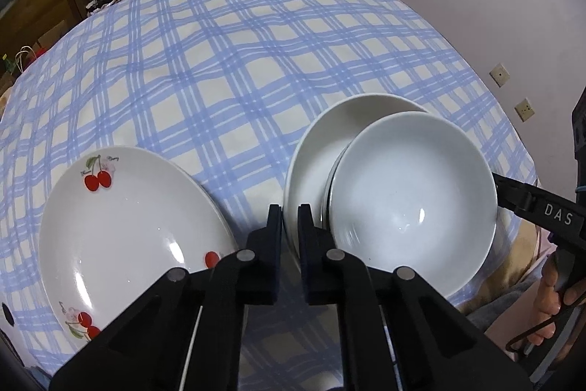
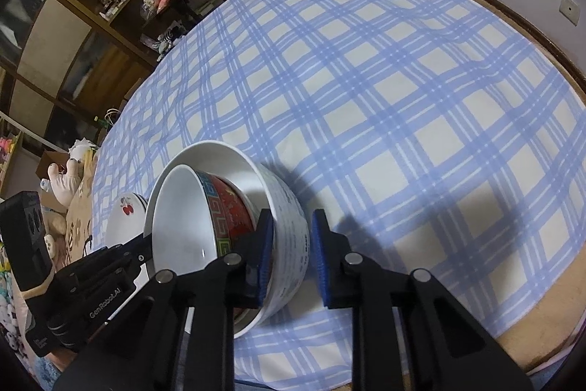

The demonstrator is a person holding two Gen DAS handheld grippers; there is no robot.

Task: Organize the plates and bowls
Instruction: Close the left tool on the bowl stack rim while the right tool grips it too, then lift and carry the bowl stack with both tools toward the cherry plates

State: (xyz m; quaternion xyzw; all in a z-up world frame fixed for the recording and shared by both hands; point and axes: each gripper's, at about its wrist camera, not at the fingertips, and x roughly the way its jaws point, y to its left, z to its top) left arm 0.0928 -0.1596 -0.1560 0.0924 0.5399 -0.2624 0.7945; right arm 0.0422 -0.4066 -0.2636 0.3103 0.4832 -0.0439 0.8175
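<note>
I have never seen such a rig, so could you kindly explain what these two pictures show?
A person holds a pincer tool in each hand; a camera on each looks along its fingers, giving one picture per hand. On the checked tablecloth lie a cherry plate and a white outer bowl with a red-sided inner bowl tilted in it. The left hand-held gripper pinches the outer bowl's rim; the right hand-held gripper straddles its wall, grip unclear.

Blue-plaid tablecloth (image 1: pixel 227 68) — cherry-print white plate (image 1: pixel 128 233)
</note>
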